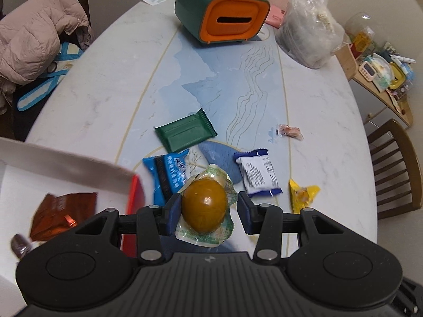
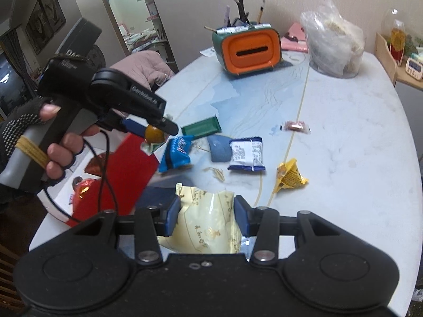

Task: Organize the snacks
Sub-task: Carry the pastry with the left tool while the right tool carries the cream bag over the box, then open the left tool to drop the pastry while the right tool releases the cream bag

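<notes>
My left gripper (image 1: 207,211) is shut on a vacuum-packed brown egg (image 1: 205,207) and holds it above the table, just right of the red-and-white box (image 1: 63,169). The box holds an orange-brown packet (image 1: 59,215). In the right wrist view the left gripper (image 2: 158,129) carries the egg (image 2: 154,134) over the box's red edge (image 2: 127,169). My right gripper (image 2: 207,215) is shut on a pale yellow snack bag (image 2: 208,222) near the table's front. Loose on the table lie a green bar (image 1: 185,130), a blue packet (image 1: 169,177), a white-and-blue packet (image 1: 259,173), a yellow packet (image 1: 301,194) and a small candy (image 1: 289,131).
A green-and-orange tissue box (image 1: 224,13) and a clear plastic bag (image 1: 309,29) stand at the far end of the oval table (image 1: 330,132). A pink jacket (image 1: 34,31) lies on a chair at left. A wooden chair (image 1: 396,166) and a cluttered shelf (image 1: 383,74) are at right.
</notes>
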Demonstrator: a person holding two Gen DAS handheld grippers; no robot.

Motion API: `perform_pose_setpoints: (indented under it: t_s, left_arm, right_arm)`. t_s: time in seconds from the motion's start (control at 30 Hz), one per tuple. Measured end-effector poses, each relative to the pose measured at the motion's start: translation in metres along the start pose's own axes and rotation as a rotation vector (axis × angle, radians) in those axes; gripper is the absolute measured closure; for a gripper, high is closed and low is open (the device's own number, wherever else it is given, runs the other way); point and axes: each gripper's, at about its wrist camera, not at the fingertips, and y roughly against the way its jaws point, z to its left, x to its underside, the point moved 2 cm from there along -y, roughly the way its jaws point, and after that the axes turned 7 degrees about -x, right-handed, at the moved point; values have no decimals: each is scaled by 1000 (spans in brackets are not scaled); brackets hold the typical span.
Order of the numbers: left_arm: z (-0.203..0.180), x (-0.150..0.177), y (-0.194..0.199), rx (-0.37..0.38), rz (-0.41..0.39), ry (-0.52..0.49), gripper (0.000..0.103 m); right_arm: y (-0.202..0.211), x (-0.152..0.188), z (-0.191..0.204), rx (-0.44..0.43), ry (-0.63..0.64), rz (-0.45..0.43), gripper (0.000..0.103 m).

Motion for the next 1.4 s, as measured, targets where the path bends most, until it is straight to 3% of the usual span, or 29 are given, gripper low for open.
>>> perform_pose_setpoints:
  t_s: [0.43, 0.7, 1.0, 1.4]
  left_arm:
    - [70, 28, 78, 42, -41, -2, 59]
    - [126, 40, 107, 2, -66, 1, 59]
    - [190, 48, 108, -81, -47, 9, 59]
    - [245, 46, 74, -194, 12, -36, 59]
  right_arm:
    - [12, -16, 72, -7, 53, -46, 59]
    - [-10, -25, 132, -57, 105, -38, 59]
    - [-62, -30, 201, -66, 152, 62, 59]
    - [-147, -32, 264, -10, 190, 219, 59]
